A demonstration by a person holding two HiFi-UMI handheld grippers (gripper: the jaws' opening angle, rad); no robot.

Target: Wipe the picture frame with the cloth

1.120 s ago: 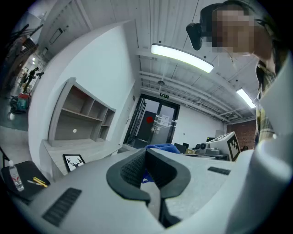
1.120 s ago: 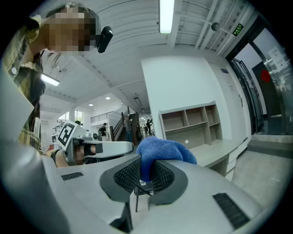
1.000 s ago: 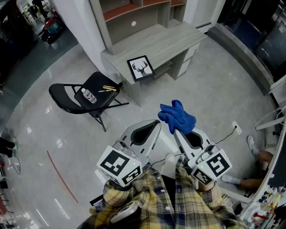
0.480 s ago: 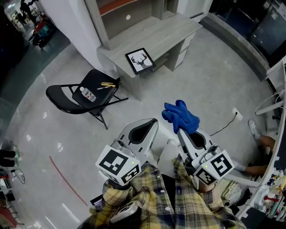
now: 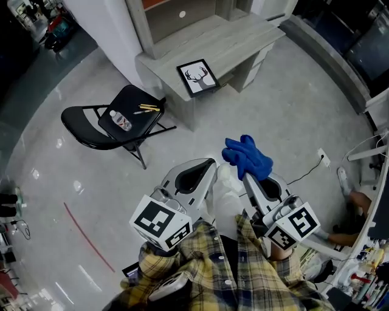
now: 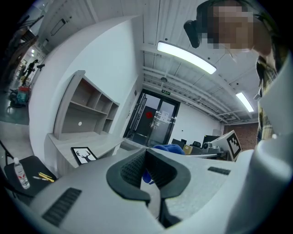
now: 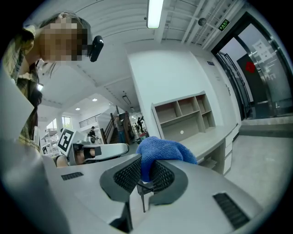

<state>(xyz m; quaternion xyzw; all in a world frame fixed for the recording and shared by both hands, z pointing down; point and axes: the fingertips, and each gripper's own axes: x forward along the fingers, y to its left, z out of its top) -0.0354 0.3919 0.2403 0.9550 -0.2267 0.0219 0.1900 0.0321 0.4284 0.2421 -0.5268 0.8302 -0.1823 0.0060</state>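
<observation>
A black picture frame (image 5: 200, 77) with a deer print lies flat near the front left corner of a grey wooden desk (image 5: 238, 41); it also shows as the frame (image 6: 84, 155) in the left gripper view. My right gripper (image 5: 245, 176) is shut on a blue cloth (image 5: 247, 157), which bunches out over its tips; the cloth (image 7: 161, 150) sticks up between the black pads. My left gripper (image 5: 206, 167) is shut with nothing between its pads. Both grippers hang over the floor, well short of the desk.
A black folding chair (image 5: 109, 123) stands left of the desk with a small bottle (image 5: 120, 121) and yellow pencils (image 5: 148, 108) on its seat. A shelf unit (image 5: 176, 15) rises behind the desk. A cable and wall socket (image 5: 321, 158) lie on the floor at right.
Both grippers have shifted slightly forward and lower with the cloth still held. The view has swung a little, so the desk and chair sit slightly differently in the picture.
</observation>
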